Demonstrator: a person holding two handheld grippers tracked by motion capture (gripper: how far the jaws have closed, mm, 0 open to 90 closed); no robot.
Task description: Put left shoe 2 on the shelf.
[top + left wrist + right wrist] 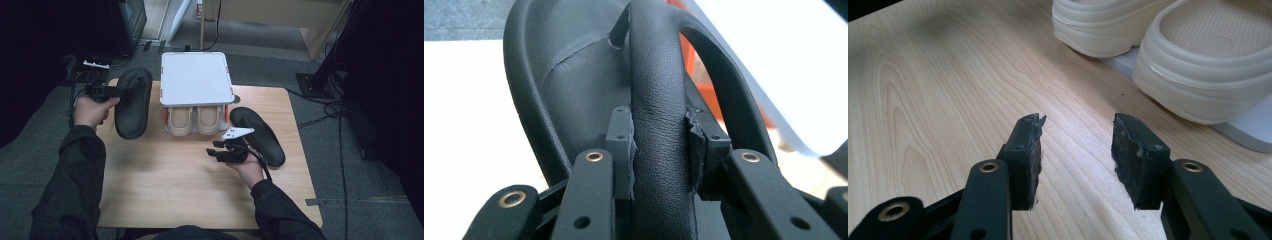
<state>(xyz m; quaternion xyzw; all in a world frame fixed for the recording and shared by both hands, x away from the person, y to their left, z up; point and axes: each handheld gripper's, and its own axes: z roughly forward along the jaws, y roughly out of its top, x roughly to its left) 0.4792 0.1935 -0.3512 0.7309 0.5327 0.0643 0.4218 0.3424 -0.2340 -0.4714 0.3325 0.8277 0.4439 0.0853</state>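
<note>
The strap [658, 125] is looking like matt, fine-grained black leather. The table [938, 100] is showing pale, smooth wood grain. The cream clogs [1208, 65] are looking like smooth matt plastic, footbeds dimpled.

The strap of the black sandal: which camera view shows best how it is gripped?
The left gripper view: the left gripper pinches the strap close up. The high view shows that sandal small; the right gripper view faces cream shoes.

Left gripper [659, 155] jaws clamped tight; right gripper [1077, 150] jaws parted (empty).
</note>
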